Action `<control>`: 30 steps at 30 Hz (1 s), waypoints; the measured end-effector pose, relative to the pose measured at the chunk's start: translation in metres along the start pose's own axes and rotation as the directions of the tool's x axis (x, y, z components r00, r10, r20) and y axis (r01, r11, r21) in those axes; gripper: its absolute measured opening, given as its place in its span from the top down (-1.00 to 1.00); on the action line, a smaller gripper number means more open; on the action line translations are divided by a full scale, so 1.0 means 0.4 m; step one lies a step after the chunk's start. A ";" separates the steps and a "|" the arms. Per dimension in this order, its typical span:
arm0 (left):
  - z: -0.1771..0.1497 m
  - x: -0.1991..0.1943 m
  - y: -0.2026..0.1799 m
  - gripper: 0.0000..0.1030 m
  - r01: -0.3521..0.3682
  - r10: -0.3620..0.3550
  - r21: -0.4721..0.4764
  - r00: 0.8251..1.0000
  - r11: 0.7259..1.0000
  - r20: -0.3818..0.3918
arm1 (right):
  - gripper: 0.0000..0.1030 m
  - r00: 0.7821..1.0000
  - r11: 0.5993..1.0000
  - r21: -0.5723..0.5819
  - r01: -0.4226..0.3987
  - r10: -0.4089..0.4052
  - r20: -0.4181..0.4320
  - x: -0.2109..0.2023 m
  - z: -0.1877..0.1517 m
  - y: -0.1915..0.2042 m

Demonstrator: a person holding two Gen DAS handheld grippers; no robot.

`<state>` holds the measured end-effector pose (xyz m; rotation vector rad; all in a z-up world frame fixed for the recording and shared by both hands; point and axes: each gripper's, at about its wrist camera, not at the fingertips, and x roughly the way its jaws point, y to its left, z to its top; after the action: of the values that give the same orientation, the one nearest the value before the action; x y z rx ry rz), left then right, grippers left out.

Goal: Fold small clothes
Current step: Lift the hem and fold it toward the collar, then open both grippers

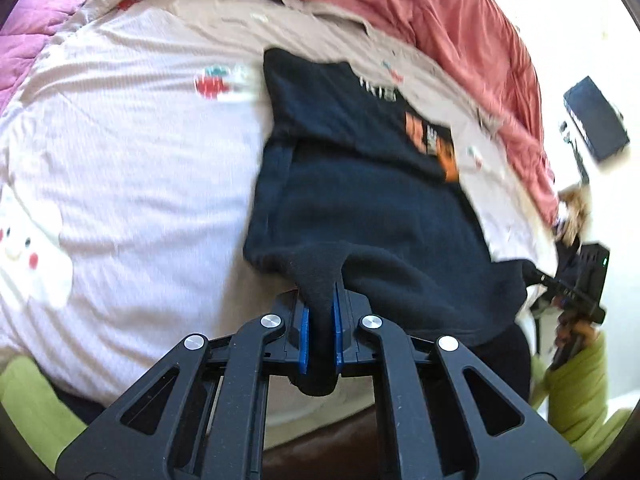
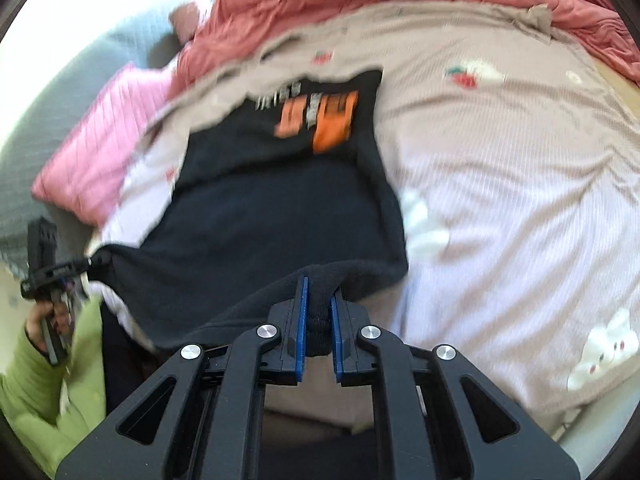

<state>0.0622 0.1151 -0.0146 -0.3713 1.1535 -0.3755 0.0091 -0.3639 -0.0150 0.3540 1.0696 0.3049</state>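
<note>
A small black sweatshirt with an orange and white print lies on the bed; it also shows in the right wrist view. My left gripper is shut on one near corner of its hem and lifts it a little. My right gripper is shut on the other near corner. The right gripper shows at the right edge of the left wrist view, the left gripper at the left edge of the right wrist view. The garment hangs stretched between them, its far part resting on the bed.
The bed has a pale striped sheet with strawberry and rabbit prints. A salmon quilt is bunched at the far side. A pink pillow lies left of the garment. A dark box lies on the floor. Green sleeves show.
</note>
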 end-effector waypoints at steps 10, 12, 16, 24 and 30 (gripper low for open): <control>0.188 0.068 0.009 0.94 0.012 -0.007 -0.057 0.997 0.998 0.077 | 0.82 0.985 0.998 0.002 0.068 -0.068 0.159 0.116 0.217 -0.005; 0.225 0.079 0.019 0.94 0.016 -0.010 -0.057 0.996 0.998 0.093 | 0.82 0.982 0.997 0.004 0.075 -0.075 0.174 0.150 0.251 -0.010; 0.301 0.128 0.045 0.94 0.015 -0.007 -0.078 0.994 0.997 0.113 | 0.82 0.974 0.994 -0.015 0.104 -0.099 0.204 0.205 0.310 -0.006; 0.425 0.219 0.089 0.94 0.010 0.007 -0.137 0.993 0.991 0.118 | 0.82 0.956 0.995 0.085 0.058 -0.080 0.282 0.295 0.409 -0.053; 0.486 0.296 0.089 0.94 -0.065 0.077 -0.118 0.992 0.991 0.101 | 0.82 0.953 0.987 0.127 0.093 -0.126 0.277 0.377 0.435 -0.085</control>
<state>0.2888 0.1085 -0.0571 -0.4437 1.0845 -0.2258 0.2340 -0.3562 -0.0736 0.4243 0.8204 0.0894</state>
